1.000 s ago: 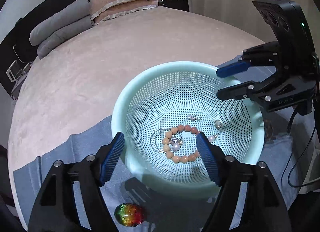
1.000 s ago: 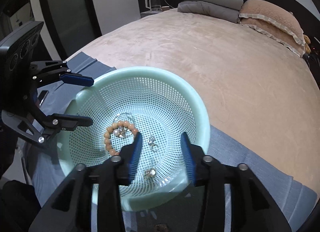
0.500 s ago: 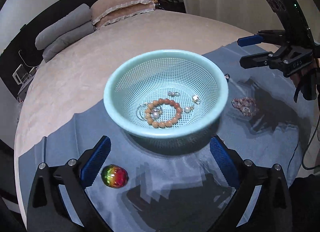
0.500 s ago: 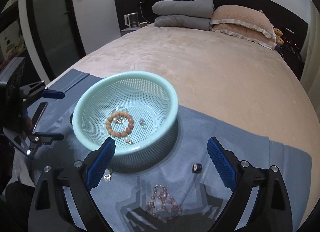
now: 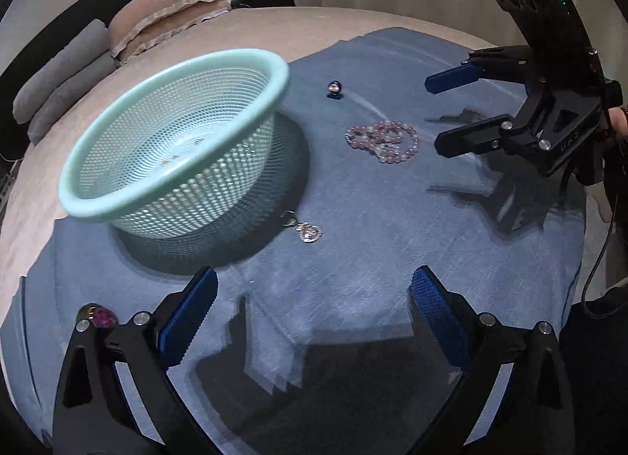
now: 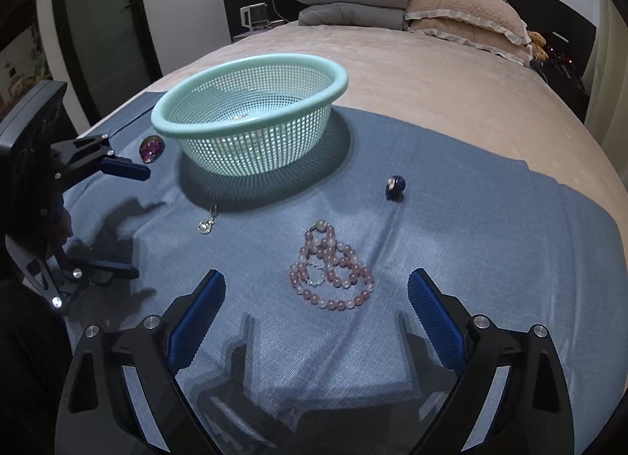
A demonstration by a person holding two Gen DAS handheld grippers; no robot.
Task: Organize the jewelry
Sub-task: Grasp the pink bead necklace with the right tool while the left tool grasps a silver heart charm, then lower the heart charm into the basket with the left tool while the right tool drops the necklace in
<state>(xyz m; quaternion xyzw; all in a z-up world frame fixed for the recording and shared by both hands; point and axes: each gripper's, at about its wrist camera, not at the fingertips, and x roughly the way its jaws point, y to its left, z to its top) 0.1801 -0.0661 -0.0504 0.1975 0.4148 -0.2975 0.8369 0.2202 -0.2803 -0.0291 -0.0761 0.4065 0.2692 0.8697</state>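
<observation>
What lies inside the mint basket (image 6: 251,101) is hard for me to make out: through the mesh I catch only a faint glint and an orange smear on its floor, too blurred to name or count. My own left arm hides half of the iridescent stone (image 5: 98,315) in the left wrist view; from the right it sits just beside the basket. On the blue cloth (image 6: 471,239) over the bed (image 6: 431,74) I count four loose pieces outside the one basket: that stone, one pink bead necklace (image 6: 331,270) heaped in a coil, one small silver pendant (image 6: 207,224) near the basket's foot, and one dark ring (image 6: 394,185). My left gripper (image 5: 314,311) and my right gripper (image 6: 316,307) both have their jaws wide apart, nothing between them; the necklace lies just ahead of my right one.
</observation>
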